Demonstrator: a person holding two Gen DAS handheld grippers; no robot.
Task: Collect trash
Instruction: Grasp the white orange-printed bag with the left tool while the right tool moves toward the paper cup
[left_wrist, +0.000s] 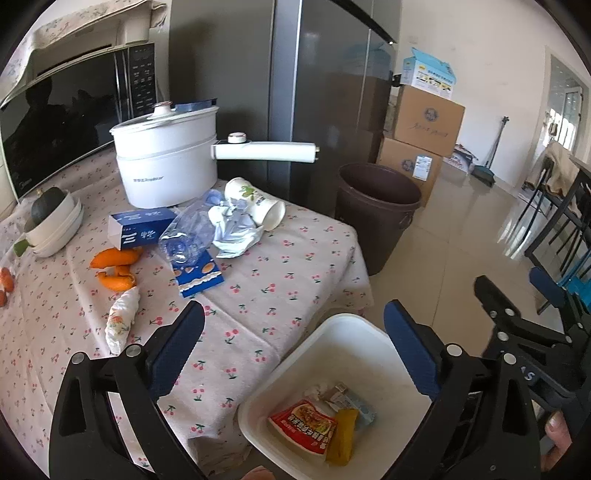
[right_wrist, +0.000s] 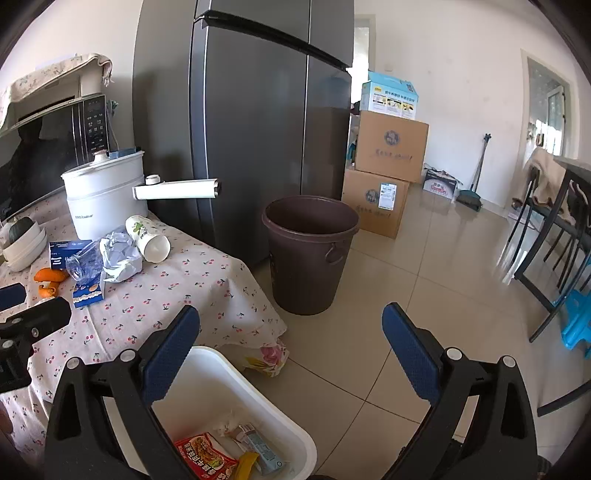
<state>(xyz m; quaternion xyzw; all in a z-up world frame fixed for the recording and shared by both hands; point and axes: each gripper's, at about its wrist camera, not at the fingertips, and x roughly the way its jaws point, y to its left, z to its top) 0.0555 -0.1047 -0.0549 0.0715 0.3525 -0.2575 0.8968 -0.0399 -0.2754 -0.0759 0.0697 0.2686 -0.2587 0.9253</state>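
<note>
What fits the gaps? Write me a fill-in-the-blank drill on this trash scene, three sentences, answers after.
1. The red food packet lies inside the ____ bin by the table.
2. The paper cup on the tablecloth lies on its ____.
3. The brown bucket stands on the floor in front of the ____.

Both the left gripper and right gripper are open.

Missing words: white; side; fridge
</note>
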